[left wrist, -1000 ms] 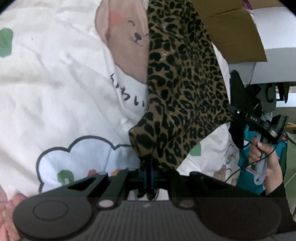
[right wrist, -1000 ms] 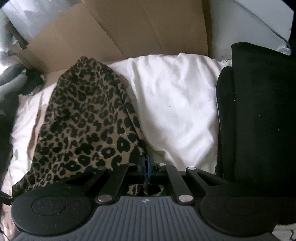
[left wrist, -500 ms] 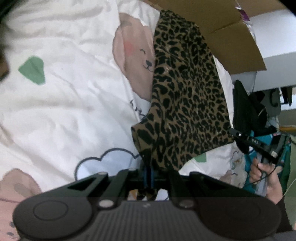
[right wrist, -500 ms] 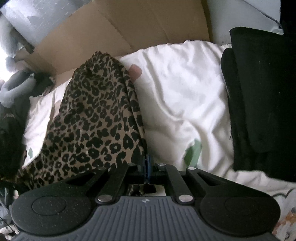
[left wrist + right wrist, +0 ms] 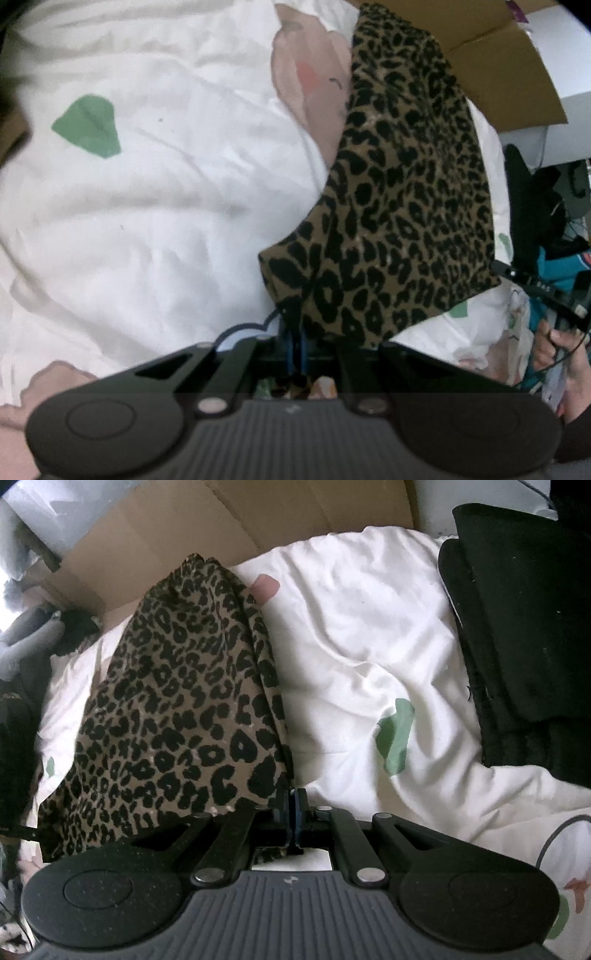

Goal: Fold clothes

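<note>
A leopard-print garment (image 5: 406,203) hangs spread between my two grippers over a white printed quilt (image 5: 147,184). My left gripper (image 5: 295,328) is shut on its near left corner, where the cloth bunches at the blue pads. In the right wrist view the same garment (image 5: 177,709) drapes away to the left. My right gripper (image 5: 293,797) pinches its right corner. Its jaws are starting to open, with the cloth edge still between the pads. The far end of the garment lies on the quilt (image 5: 369,646) near the cardboard.
A stack of black folded clothes (image 5: 517,627) lies on the right of the bed. Flattened cardboard (image 5: 221,524) lines the far edge. A grey item (image 5: 29,638) lies at the far left. A person's hand (image 5: 557,347) holds the right gripper's handle.
Both grippers have come lower toward the quilt with the garment still between them. In the right wrist view the green print came into sight and the black stack slid up and right.
</note>
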{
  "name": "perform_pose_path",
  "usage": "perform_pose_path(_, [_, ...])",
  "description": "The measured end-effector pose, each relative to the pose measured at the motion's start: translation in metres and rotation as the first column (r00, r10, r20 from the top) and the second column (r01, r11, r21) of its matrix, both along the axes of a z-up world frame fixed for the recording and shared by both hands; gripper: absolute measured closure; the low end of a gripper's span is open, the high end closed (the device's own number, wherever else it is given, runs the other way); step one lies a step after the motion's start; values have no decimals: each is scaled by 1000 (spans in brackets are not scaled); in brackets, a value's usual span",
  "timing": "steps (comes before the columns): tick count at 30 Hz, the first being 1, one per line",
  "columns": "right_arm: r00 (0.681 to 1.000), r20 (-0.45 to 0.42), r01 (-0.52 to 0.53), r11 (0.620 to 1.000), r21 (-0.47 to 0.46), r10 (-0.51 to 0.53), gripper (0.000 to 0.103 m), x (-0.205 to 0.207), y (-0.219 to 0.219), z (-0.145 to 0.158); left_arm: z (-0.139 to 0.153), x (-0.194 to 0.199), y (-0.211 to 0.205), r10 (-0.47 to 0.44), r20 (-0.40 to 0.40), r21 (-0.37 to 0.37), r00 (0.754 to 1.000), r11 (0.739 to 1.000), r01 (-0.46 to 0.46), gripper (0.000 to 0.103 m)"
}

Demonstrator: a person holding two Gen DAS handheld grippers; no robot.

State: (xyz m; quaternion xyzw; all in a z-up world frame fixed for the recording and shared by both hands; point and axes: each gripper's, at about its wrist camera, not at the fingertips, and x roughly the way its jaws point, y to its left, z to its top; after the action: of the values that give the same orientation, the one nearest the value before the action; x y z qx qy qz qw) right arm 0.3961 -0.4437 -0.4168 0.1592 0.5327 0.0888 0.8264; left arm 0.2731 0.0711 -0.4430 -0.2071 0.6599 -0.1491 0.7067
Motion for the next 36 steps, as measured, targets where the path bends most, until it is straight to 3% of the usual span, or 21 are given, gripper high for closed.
perform_pose_path(2, [1000, -6, -11, 1000, 6, 11, 93, 2, 0, -3, -4, -1, 1, 6, -4, -3, 1000, 1000, -6, 99])
perform_pose_path(4, [1000, -2, -25, 999, 24, 25, 69, 4, -2, -4, -5, -2, 2, 9, -3, -6, 1000, 1000, -9, 99])
perform_pose_path(5, [999, 0, -33, 999, 29, 33, 66, 5, -3, -5, -5, -3, 2, 9, -2, -6, 1000, 1000, -9, 98])
perform_pose_path(17, [996, -74, -41, 982, 184, 55, 63, 36, -24, -24, -9, -6, 4, 13, 1, -15, 1000, 1000, -13, 98])
perform_pose_path(22, [991, -81, -92, 973, 213, 111, 67, 40, -19, -24, -8, -7, 5, 16, -1, -19, 1000, 1000, -16, 98])
perform_pose_path(23, [991, -76, -94, 974, 204, 111, 74, 39, -18, -23, -8, -7, 5, 17, -2, -19, 1000, 1000, -17, 98])
perform_pose_path(24, [991, -70, -97, 975, 201, 114, 96, 38, -18, -22, -7, -6, 4, 17, -3, -18, 1000, 1000, -17, 98])
perform_pose_path(25, [991, -65, -102, 975, 200, 117, 99, 36, -17, -21, -6, -7, 4, 18, -2, -17, 1000, 1000, -18, 98])
perform_pose_path(36, [992, 6, -124, 964, 234, 126, 102, 14, -7, 18, 31, -10, 13, -6, 29, -21, 1000, 1000, 7, 99])
